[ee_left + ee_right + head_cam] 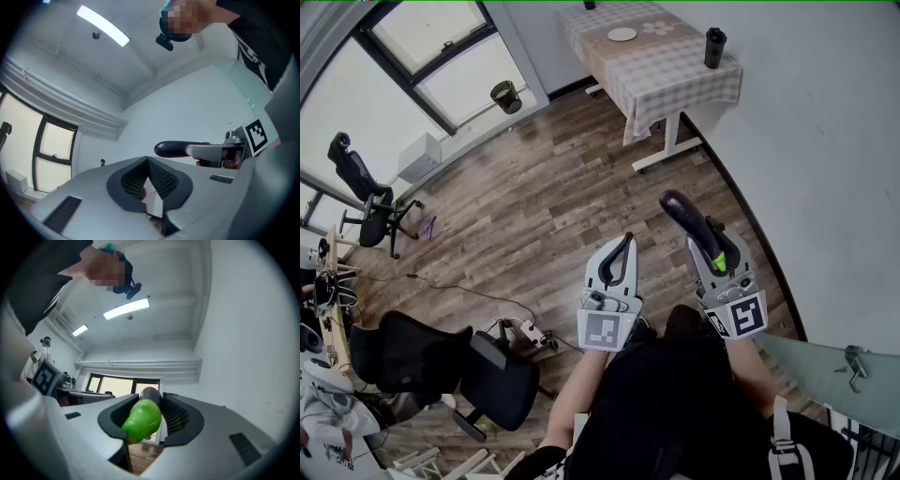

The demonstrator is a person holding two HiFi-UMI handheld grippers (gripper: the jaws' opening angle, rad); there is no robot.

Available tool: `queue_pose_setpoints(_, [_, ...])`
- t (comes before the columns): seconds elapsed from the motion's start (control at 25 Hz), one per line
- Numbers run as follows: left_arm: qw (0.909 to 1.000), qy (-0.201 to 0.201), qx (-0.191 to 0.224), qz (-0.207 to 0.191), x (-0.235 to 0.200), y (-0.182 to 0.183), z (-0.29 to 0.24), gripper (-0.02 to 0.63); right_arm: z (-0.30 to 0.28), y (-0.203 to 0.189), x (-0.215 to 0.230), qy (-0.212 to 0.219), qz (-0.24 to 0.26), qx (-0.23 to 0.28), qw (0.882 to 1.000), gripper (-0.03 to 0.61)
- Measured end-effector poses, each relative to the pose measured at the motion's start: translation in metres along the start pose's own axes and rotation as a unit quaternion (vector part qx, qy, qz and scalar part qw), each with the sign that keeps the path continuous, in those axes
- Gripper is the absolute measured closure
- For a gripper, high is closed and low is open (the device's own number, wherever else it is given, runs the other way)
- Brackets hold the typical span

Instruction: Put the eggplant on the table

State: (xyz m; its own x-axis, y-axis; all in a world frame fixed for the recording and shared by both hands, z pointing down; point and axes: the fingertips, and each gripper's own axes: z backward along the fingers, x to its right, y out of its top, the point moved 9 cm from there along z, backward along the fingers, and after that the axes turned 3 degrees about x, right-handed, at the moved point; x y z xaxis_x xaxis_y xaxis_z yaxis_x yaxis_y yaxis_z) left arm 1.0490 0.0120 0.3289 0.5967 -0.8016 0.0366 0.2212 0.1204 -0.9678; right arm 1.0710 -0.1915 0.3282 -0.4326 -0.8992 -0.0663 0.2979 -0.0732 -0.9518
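Note:
The eggplant [686, 216] is dark purple with a green cap, and my right gripper [709, 247] is shut on it near the cap end. Its dark tip sticks out ahead of the jaws, pointing slightly upward. In the right gripper view the green cap [140, 420] fills the gap between the pads. The left gripper view shows the eggplant [169, 149] from the side. My left gripper [624, 246] is shut with nothing in it, held level beside the right one. The table [670, 80] with a checked cloth stands far ahead, against the white wall.
A white plate [622, 34] and a black cup [714, 47] stand on the table. Black office chairs [370, 202] [455, 370] are at the left, with a cable on the wooden floor [534, 216]. The wall [825, 159] runs along the right.

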Motion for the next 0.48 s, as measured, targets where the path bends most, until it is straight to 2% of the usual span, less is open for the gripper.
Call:
queue_pose_setpoints(0.24, [1.0, -0.005, -0.003, 0.007, -0.05, -0.016, -0.031, 0.624, -0.059, -0.023, 0.003, -0.02, -0.006, -0.001, 1.0, 0.417])
queue_pose_setpoints(0.48, [0.9998, -0.015, -0.01, 0.008, -0.112, -0.054, -0.101, 0.624, -0.14, -0.071, 0.037, -0.01, -0.021, 0.006, 1.0, 0.416])
